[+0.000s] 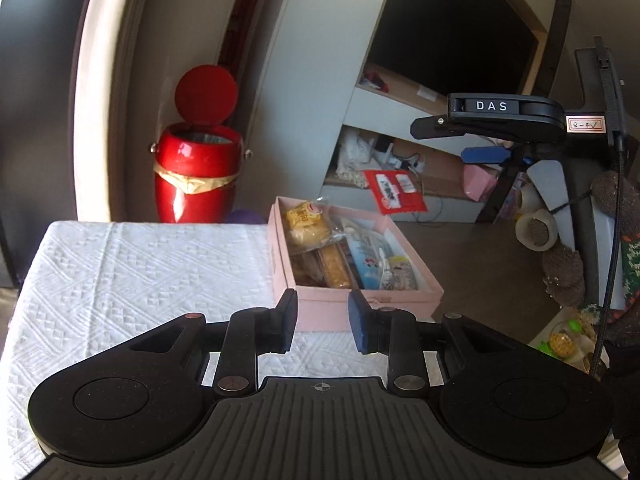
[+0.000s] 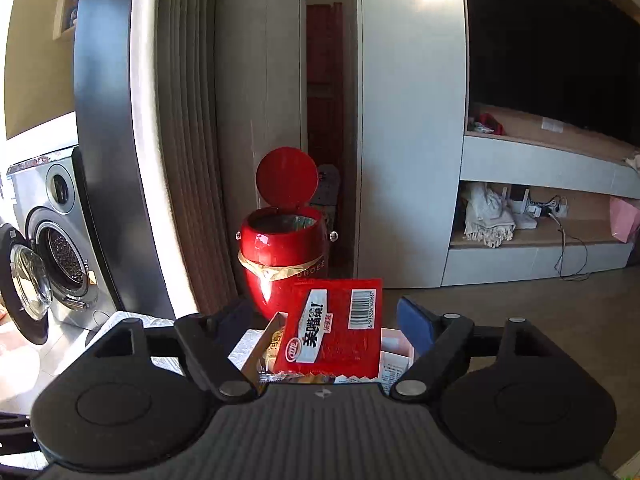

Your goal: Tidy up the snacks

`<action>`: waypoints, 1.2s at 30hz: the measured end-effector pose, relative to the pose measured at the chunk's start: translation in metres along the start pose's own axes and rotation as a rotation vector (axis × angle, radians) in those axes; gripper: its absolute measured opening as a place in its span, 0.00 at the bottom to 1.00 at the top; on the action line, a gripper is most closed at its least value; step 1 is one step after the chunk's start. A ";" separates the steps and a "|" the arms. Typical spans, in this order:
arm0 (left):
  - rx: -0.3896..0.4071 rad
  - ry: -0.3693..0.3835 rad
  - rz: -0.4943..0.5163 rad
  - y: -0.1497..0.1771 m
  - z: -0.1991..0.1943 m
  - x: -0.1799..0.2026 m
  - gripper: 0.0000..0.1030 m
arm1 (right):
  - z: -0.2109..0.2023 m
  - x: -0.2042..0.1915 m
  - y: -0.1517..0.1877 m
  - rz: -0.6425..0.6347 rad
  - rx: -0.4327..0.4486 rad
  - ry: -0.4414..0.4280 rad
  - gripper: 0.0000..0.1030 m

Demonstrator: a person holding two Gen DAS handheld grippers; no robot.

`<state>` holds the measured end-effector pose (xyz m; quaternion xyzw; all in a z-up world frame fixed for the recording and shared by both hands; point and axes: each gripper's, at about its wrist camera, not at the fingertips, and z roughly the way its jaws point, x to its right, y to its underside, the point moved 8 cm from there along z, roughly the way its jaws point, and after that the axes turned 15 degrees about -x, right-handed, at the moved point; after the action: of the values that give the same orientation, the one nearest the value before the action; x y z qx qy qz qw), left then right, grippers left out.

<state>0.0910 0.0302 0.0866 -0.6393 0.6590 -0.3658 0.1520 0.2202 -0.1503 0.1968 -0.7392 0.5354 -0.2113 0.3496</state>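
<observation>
A pink box (image 1: 360, 302) holding several wrapped snacks stands on the right part of the white-clothed table (image 1: 120, 272). My left gripper (image 1: 323, 320) hovers just in front of the box, its blue pads apart with nothing between them. My right gripper (image 1: 448, 142) is higher up at the right, above the box. A red snack packet (image 1: 394, 192) hangs in the air below it, touching nothing. In the right wrist view the red packet (image 2: 332, 332) sits between the wide-apart fingers of the right gripper (image 2: 326, 316) and neither pad touches it. The box's snacks show beneath it.
A red bin (image 1: 196, 176) with its lid up stands on the floor behind the table, also visible as the bin (image 2: 284, 248). A washing machine (image 2: 52, 248) with its door open is at the left. Low shelves (image 2: 540, 232) with clutter line the far wall.
</observation>
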 end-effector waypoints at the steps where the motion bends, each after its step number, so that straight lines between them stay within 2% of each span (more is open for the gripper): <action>1: -0.006 -0.002 0.002 0.002 0.002 -0.002 0.31 | 0.010 0.005 -0.006 0.039 -0.023 -0.029 0.84; 3: -0.031 -0.014 0.015 0.011 0.010 -0.004 0.31 | 0.024 0.014 -0.001 0.090 -0.065 -0.049 0.84; 6: -0.085 -0.038 0.034 0.031 0.027 -0.007 0.31 | 0.034 0.024 0.036 0.135 -0.102 -0.030 0.84; 12: -0.124 -0.144 0.051 0.074 0.063 -0.018 0.31 | 0.045 0.017 0.149 0.110 -0.200 0.085 0.84; 15: -0.171 -0.163 0.061 0.092 0.082 -0.018 0.32 | 0.052 0.005 0.199 0.136 -0.269 0.062 0.84; 16: -0.144 -0.175 0.080 0.094 0.080 -0.015 0.33 | 0.056 0.000 0.213 0.148 -0.293 0.050 0.84; 18: -0.137 -0.202 0.112 0.099 0.083 -0.007 0.40 | 0.063 -0.006 0.231 0.156 -0.326 0.037 0.84; 19: -0.135 -0.204 0.120 0.101 0.084 -0.003 0.42 | 0.066 -0.008 0.238 0.152 -0.339 0.041 0.84; 21: -0.126 -0.202 0.133 0.105 0.085 0.004 0.47 | 0.065 -0.013 0.247 0.124 -0.297 0.109 0.87; 24: -0.107 -0.218 0.124 0.107 0.084 0.005 0.48 | 0.064 -0.012 0.256 0.132 -0.293 0.189 0.99; 26: -0.100 -0.217 0.114 0.107 0.084 0.005 0.48 | 0.063 -0.007 0.259 0.172 -0.292 0.190 1.00; 32: -0.098 -0.244 0.135 0.106 0.086 0.009 0.48 | 0.057 -0.007 0.265 0.161 -0.225 0.203 1.00; 36: -0.097 -0.234 0.125 0.105 0.086 0.007 0.48 | 0.056 -0.005 0.263 0.163 -0.223 0.201 1.00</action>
<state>0.0706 -0.0105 -0.0416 -0.6421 0.6922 -0.2461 0.2192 0.0878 -0.1770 -0.0361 -0.7027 0.6460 -0.1945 0.2259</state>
